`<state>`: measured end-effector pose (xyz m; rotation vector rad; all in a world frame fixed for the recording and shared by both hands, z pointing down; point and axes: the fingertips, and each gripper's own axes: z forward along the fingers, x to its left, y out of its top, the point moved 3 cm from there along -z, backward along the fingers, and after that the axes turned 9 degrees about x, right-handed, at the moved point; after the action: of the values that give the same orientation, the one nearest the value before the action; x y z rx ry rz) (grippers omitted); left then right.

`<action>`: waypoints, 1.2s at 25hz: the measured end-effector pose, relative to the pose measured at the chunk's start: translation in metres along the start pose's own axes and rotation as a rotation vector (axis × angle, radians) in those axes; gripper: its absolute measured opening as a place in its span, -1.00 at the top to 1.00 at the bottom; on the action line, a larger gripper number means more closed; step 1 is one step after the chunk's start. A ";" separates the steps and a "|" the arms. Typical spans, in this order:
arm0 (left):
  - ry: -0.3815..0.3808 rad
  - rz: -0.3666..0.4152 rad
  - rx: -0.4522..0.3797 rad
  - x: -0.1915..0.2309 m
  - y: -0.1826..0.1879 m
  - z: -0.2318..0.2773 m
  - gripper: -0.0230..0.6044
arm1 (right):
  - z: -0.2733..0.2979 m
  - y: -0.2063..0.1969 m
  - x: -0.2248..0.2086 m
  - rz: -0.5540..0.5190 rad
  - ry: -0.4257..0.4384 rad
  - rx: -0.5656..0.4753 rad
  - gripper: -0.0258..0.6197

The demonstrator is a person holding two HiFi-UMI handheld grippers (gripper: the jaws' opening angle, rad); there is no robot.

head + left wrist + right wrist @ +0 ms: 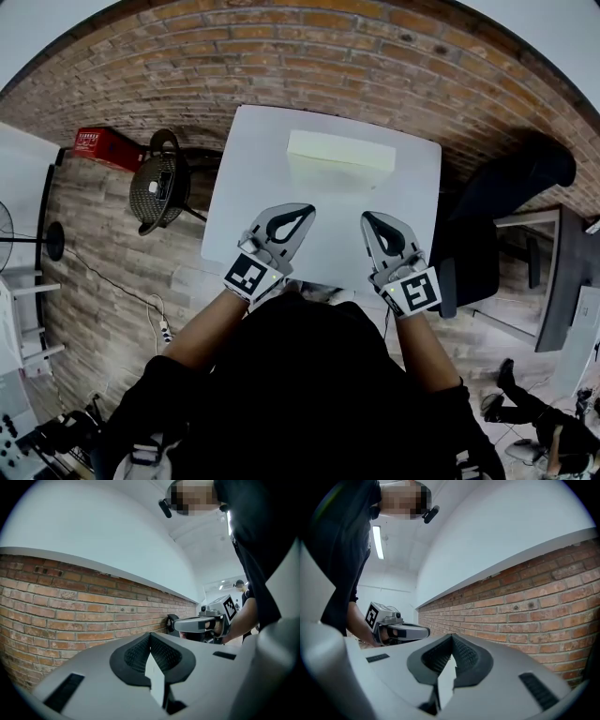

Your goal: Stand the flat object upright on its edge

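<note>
A pale cream flat block (337, 156) stands on its long edge at the far middle of the white table (417, 187), its narrow top face towards me. My left gripper (308, 209) hovers over the table's near half, shut and empty, well short of the block. My right gripper (367, 217) is beside it, also shut with nothing held. In the left gripper view the jaws (150, 634) meet tip to tip and the right gripper (187, 624) shows alongside. In the right gripper view the jaws (451, 635) are likewise together. The block is hidden in both gripper views.
A black mesh stool (159, 187) and a red box (108, 147) sit left of the table. A black office chair (506, 192) stands at its right, with a desk (562, 281) beyond. A brick wall (70, 616) runs behind the table.
</note>
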<state>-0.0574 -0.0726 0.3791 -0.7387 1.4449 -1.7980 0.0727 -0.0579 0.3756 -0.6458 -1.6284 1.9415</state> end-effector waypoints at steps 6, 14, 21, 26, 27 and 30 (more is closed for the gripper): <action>0.015 0.000 0.006 0.001 0.001 0.001 0.87 | -0.001 0.003 -0.002 -0.001 -0.006 -0.002 0.90; 0.012 0.011 -0.036 0.004 0.004 0.004 0.87 | -0.001 0.009 -0.005 0.005 -0.022 -0.012 0.90; 0.012 -0.007 -0.023 0.005 0.007 0.004 0.87 | -0.001 0.004 -0.005 -0.010 -0.022 0.009 0.90; 0.013 -0.020 -0.016 0.004 0.006 0.004 0.87 | -0.001 0.005 -0.007 0.000 -0.023 0.006 0.90; 0.014 -0.020 -0.014 0.004 0.006 0.004 0.87 | -0.001 0.005 -0.007 -0.002 -0.022 0.008 0.90; 0.017 -0.019 -0.014 0.005 0.005 0.004 0.87 | 0.001 0.007 -0.007 0.006 -0.020 0.000 0.90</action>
<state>-0.0564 -0.0799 0.3753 -0.7484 1.4675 -1.8146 0.0767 -0.0642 0.3695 -0.6334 -1.6398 1.9581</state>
